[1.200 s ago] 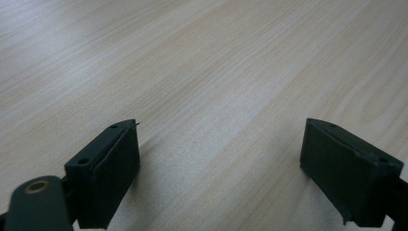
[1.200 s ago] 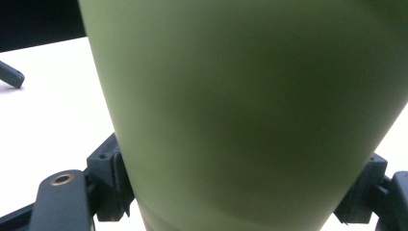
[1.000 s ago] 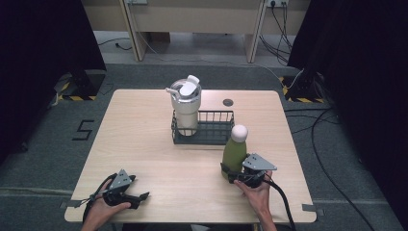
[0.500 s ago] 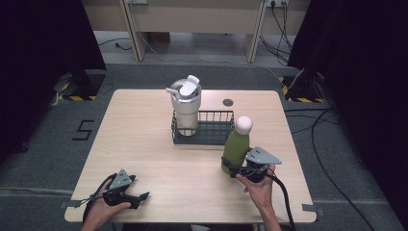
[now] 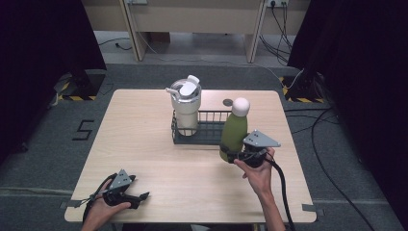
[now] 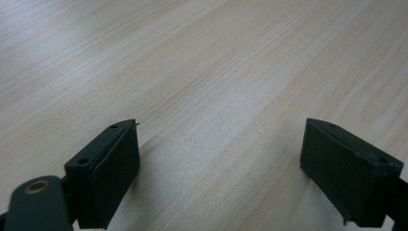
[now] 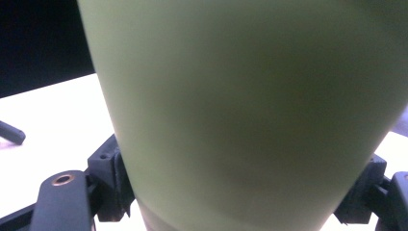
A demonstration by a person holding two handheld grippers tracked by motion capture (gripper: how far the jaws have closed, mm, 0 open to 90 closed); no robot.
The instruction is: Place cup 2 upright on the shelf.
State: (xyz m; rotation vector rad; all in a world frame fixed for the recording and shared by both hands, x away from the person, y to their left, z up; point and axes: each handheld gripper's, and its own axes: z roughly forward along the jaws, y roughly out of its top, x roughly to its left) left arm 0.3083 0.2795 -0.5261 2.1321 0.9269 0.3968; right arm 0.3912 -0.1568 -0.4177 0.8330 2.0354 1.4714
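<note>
In the high view, our right gripper (image 5: 236,156) clamps the upright green bottle with a white round cap (image 5: 234,130), beside the black wire basket (image 5: 210,128) holding a white lidded tumbler (image 5: 185,106). In the left gripper view, our jaws stand apart above the light wooden table (image 6: 216,72). In the right gripper view, both jaws press the bottle's sides.

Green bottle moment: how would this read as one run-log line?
right gripper: shut on green bottle, beside wire rack | left gripper: open, on table
</note>
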